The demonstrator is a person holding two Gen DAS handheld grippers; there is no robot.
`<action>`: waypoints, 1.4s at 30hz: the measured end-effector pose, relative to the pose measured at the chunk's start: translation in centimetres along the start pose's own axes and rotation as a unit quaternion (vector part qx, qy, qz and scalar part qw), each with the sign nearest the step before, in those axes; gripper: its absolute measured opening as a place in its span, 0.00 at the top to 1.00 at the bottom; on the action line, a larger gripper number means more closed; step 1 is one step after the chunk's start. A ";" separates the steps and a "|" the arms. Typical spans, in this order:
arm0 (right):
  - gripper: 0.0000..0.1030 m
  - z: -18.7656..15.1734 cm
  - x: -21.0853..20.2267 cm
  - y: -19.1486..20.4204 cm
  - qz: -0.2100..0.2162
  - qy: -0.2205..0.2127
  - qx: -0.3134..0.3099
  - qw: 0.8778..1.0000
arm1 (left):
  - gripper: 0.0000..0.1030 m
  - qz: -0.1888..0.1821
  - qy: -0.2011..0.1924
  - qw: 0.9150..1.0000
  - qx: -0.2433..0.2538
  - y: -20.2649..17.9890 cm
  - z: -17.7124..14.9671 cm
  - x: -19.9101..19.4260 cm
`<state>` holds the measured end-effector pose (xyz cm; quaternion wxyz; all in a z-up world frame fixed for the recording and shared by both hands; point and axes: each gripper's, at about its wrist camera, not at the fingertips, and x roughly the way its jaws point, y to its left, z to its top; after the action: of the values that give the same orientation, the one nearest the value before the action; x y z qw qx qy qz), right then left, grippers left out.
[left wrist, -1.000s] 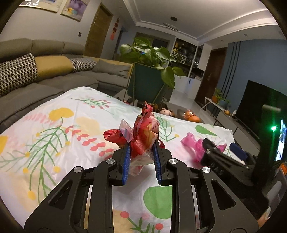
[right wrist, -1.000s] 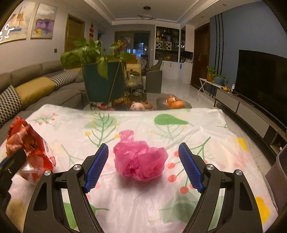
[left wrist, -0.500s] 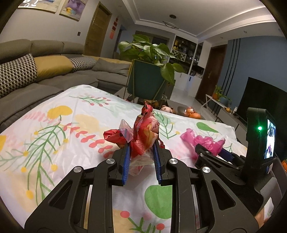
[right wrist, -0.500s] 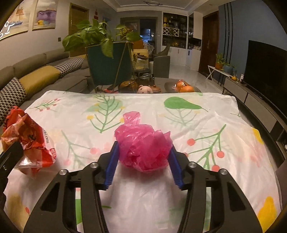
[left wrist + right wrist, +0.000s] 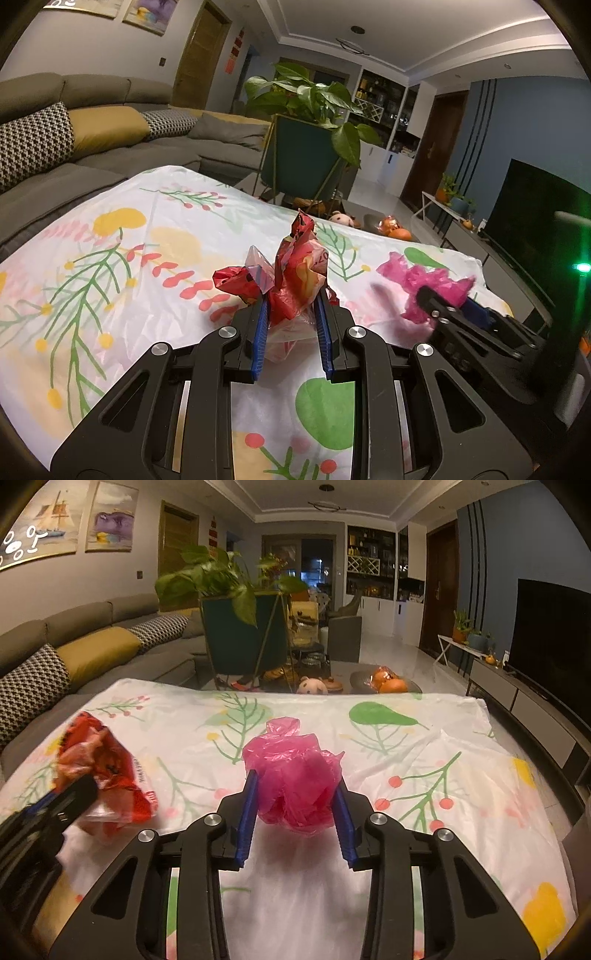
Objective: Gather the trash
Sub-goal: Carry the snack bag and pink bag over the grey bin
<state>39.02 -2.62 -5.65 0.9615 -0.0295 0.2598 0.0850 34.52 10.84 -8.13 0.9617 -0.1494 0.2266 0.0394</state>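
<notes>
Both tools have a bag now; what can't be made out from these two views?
- Any bin for the trash: in neither view.
- Underside of the pink bag: hidden by the right tool.
- Print on the red bag: crumpled, too small to read.
- Right tool in the left view: blurred.

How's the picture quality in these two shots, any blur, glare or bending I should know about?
Left wrist view: dim warm room light, fisheye bending the walls, dark corners; the right gripper and pink bag are motion-smeared, and a green light flares at the right edge. Right wrist view: the pink bag is sharp, the red bag and left gripper slightly soft, same curved edges.
</notes>
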 end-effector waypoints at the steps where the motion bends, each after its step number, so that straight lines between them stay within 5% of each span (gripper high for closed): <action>1: 0.63 0.0 -0.6 -0.1 0.002 -0.003 0.001 1.000 | 0.78 0.000 -0.002 1.000 0.000 0.0 0.0 -0.1; 14: 0.63 -1.7 -10.2 -2.7 0.015 -0.049 0.008 0.999 | 0.78 -0.018 -0.010 1.000 -0.012 -0.7 -1.0 -5.1; 26: 0.63 -4.6 -18.4 -7.0 0.004 -0.080 0.027 0.996 | 0.78 -0.059 -0.022 0.998 0.028 -6.5 -2.4 -11.8; 42: 0.63 -6.7 -23.8 -14.1 -0.049 -0.105 0.054 0.992 | 0.78 -0.112 -0.014 0.989 0.097 -16.0 -5.3 -14.9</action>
<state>18.01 -20.66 0.74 0.9866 0.0193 0.1595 0.0266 21.19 -6.13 -1.68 0.9730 -0.0795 0.1978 -0.0882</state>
